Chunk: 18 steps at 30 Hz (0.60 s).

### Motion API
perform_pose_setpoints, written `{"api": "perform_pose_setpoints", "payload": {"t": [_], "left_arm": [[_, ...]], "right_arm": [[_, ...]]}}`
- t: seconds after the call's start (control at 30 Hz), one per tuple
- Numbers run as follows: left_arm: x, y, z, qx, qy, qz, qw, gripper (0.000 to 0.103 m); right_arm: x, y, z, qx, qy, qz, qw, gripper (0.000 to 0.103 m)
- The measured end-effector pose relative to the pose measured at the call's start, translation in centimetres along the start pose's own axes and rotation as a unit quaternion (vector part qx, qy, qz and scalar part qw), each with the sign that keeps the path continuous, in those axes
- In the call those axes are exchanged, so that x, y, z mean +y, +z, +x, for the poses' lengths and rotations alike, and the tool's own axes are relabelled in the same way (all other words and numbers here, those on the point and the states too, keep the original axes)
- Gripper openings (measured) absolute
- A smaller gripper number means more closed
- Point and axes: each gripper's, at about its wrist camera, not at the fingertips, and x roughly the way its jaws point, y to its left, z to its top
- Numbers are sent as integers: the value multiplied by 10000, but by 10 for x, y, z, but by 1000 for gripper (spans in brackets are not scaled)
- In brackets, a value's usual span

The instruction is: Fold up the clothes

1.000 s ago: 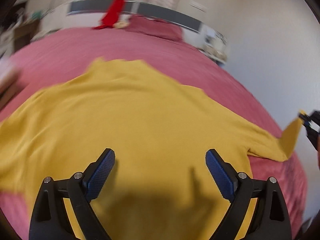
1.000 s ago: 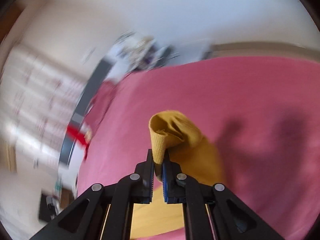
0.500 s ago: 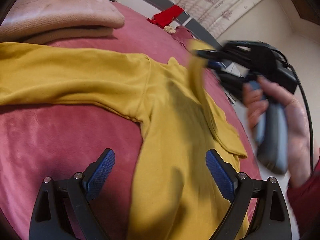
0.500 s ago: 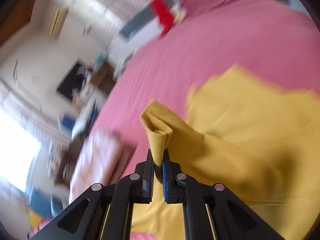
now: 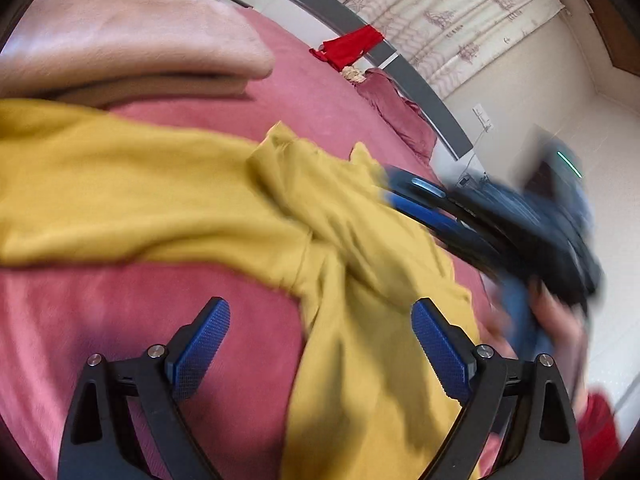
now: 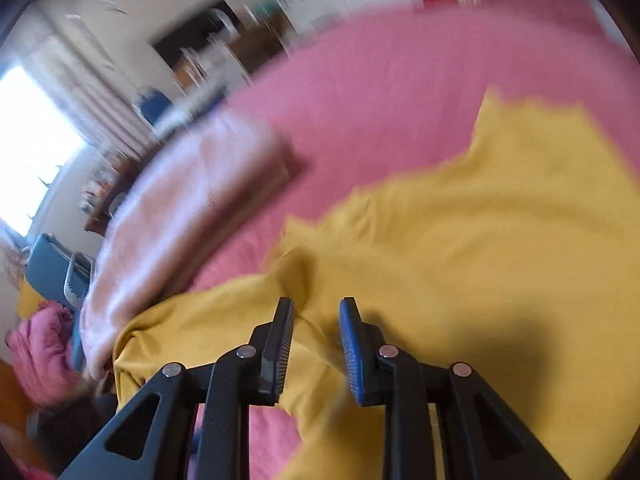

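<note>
Matt yellow cloth shirt on pink cloth bedspread.

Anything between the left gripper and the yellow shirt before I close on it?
Nothing visible. The left gripper is open directly over the yellow shirt; the right gripper, open too, is off to the side.

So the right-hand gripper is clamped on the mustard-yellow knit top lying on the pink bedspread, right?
Not quite. In the right wrist view the right gripper is open, its jaws apart above the mustard-yellow knit top, gripping nothing. The top does lie on the pink bedspread.
</note>
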Motion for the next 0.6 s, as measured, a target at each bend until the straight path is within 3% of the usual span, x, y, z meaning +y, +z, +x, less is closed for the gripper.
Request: {"api": "perform_pose_setpoints", "payload": {"t": [0.1, 0.2, 0.3, 0.33, 0.43, 0.53, 0.57, 0.6], "left_arm": [[-17, 25, 19, -116, 444, 335, 9984, 94], [-30, 47, 42, -107, 1074, 705, 9917, 94], [-33, 67, 57, -280, 1531, 664, 9856, 94], [-31, 72, 65, -191, 1628, 586, 9847, 94], [-25, 82, 86, 144, 1763, 332, 9837, 94], [-18, 89, 100, 219, 1779, 38, 9838, 92], [-16, 89, 100, 179, 1759, 9, 9842, 91], [-17, 90, 103, 158, 1755, 39, 9843, 80]], "right_arm": [[-36, -25, -78, -989, -59, 617, 9932, 25], [-93, -58, -124, -1289, -161, 1696, 9769, 26], [-148, -105, -159, -1422, -527, 2765, 9490, 28], [-167, -125, -168, -1475, -527, 3193, 9346, 28], [-210, -170, -178, -1714, 147, 4335, 8846, 28], [-238, -201, -157, -2089, 1394, 5335, 8077, 28], [-240, -205, -147, -2149, 1669, 5512, 7888, 28], [-242, -207, -137, -2170, 1897, 5660, 7724, 28]]}}
